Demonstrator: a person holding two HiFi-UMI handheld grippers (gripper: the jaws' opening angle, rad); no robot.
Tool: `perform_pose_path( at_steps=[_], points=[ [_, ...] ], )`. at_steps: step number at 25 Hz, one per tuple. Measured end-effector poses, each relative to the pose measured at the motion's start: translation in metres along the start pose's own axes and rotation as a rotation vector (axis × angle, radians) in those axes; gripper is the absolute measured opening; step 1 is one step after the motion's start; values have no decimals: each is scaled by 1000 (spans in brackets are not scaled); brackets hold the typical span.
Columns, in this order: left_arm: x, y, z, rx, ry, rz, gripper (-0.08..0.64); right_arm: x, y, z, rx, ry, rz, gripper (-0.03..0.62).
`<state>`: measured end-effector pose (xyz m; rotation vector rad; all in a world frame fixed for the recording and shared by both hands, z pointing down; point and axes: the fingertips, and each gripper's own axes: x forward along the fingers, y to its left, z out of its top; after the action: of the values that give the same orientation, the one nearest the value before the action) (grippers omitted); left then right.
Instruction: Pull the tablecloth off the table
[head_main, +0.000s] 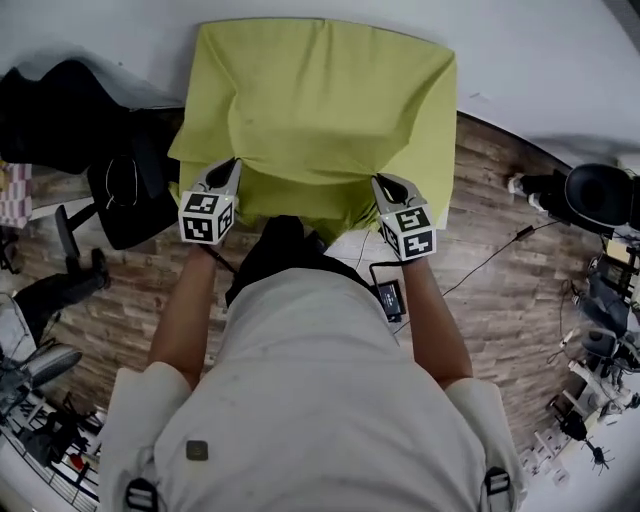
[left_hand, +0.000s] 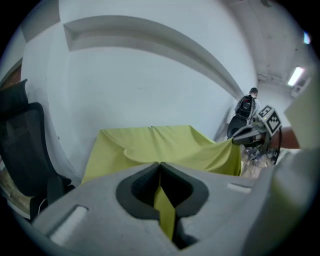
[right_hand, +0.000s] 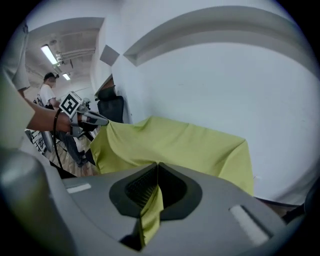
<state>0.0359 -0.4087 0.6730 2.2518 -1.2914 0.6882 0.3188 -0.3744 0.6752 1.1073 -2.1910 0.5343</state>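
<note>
Forearms (head_main: 190, 310) stretch forward, left gripper (head_main: 232, 165) and right gripper (head_main: 381, 181) pinching tablecloth (head_main: 320, 90).

Pale shirt (head_main: 320, 400) — grey left tool (head_main: 231, 165), right tool (head_main: 383, 182), marker cubes (head_main: 206, 216).

Lab-like workroom: black office chair (head_main: 55, 105), trailing floor cable (head_main: 487, 264), cluttered gear (head_main: 603, 335) along walls

Count: one yellow-green fabric tablecloth (head_main: 320, 90); two grey claws of mine, left claw (head_main: 231, 166) and right claw (head_main: 384, 184), both at its near edge.
</note>
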Motion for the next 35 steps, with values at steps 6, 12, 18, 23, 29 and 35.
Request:
perform_pose_path(
  at_steps=[6,12,18,23,29,35],
  points=[
    [-66,0,65,23,-182,50,2,-69,3,75,-69,-198,-4,17],
    [-141,-14,137,70,-343,66,3,-143,17,153,-133,-402,-19,17],
    [-215,-25,200,152,-485,69,3,-211,42,215,-177,-578,-65,17],
    [-264,-26,232,246,-551,73,3,-251,67,255,-196,-672,-95,17],
    [-310,-4,234,259,-602,7,3,-265,114,267,-163,-706,-158,17],
    [-364,20,210,277,-619,-68,3,-279,184,264,-131,-725,-227,17]
  ],
)
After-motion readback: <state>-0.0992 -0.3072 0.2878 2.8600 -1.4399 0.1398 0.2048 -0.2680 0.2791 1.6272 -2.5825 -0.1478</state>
